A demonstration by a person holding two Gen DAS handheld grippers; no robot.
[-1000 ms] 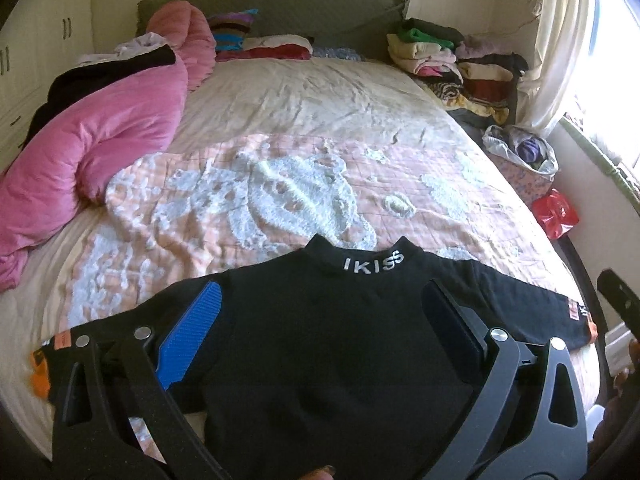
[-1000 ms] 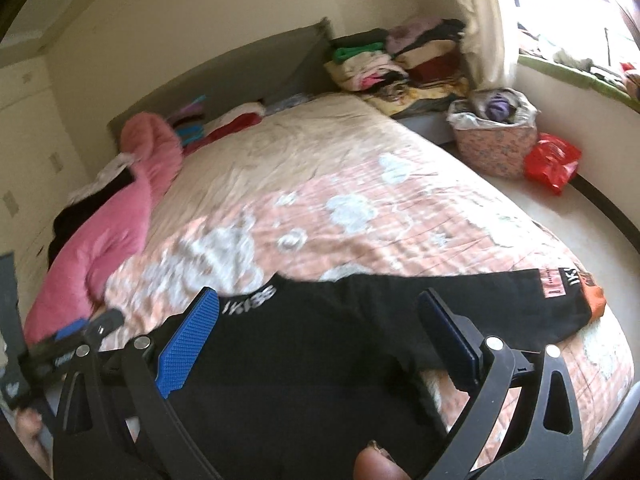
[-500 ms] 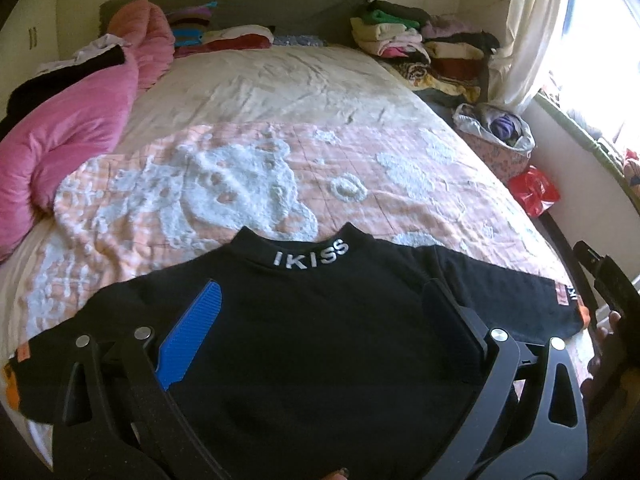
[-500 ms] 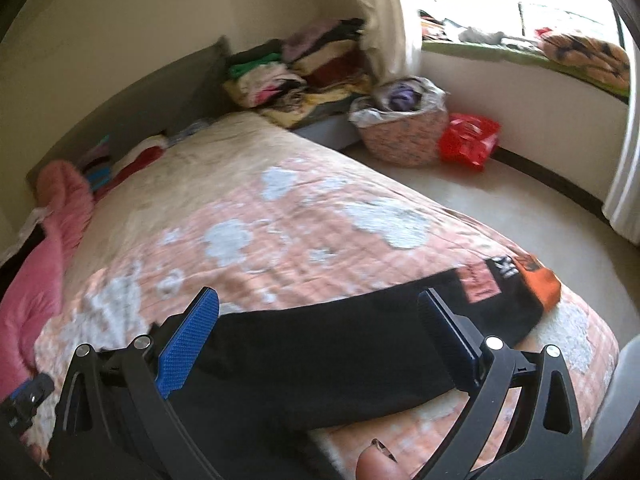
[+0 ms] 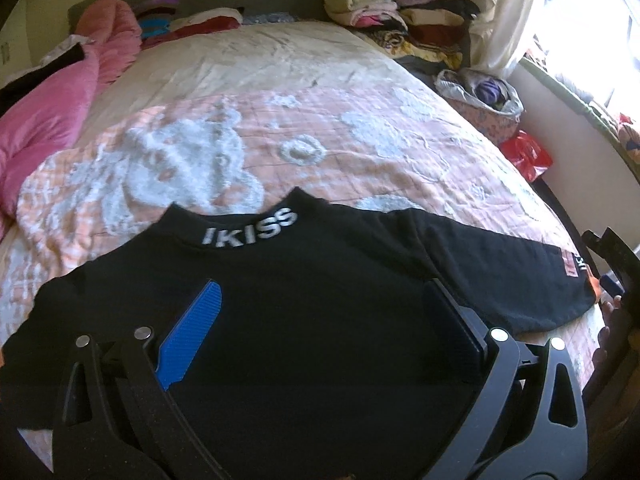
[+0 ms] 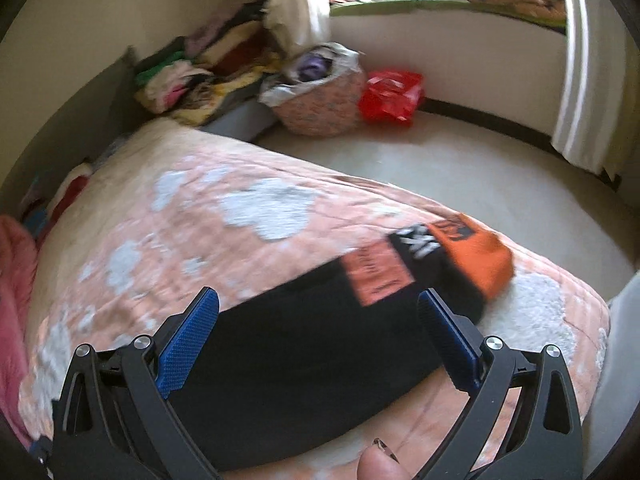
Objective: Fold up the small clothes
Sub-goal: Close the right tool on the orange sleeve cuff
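A small black long-sleeved top [image 5: 320, 300] with "IKISS" in white on its collar lies flat on the bed, collar away from me, sleeves spread out. My left gripper [image 5: 320, 300] is open and empty, hovering over the chest. My right gripper [image 6: 318, 308] is open and empty over the right sleeve [image 6: 304, 340], short of its orange cuff [image 6: 476, 256]. The right gripper also shows at the right edge of the left wrist view [image 5: 616, 276]. The top's lower hem is hidden below both views.
The top lies on a pink and white quilt [image 5: 280, 140]. A pink duvet [image 5: 48, 108] is heaped on the left. Folded clothes [image 5: 400, 12] are stacked by the headboard. A laundry basket [image 6: 320, 96] and a red bag [image 6: 390, 94] stand on the floor at the right.
My right gripper has swung right along the sleeve toward the orange cuff. My left gripper has moved in closer over the chest. Both have stayed open.
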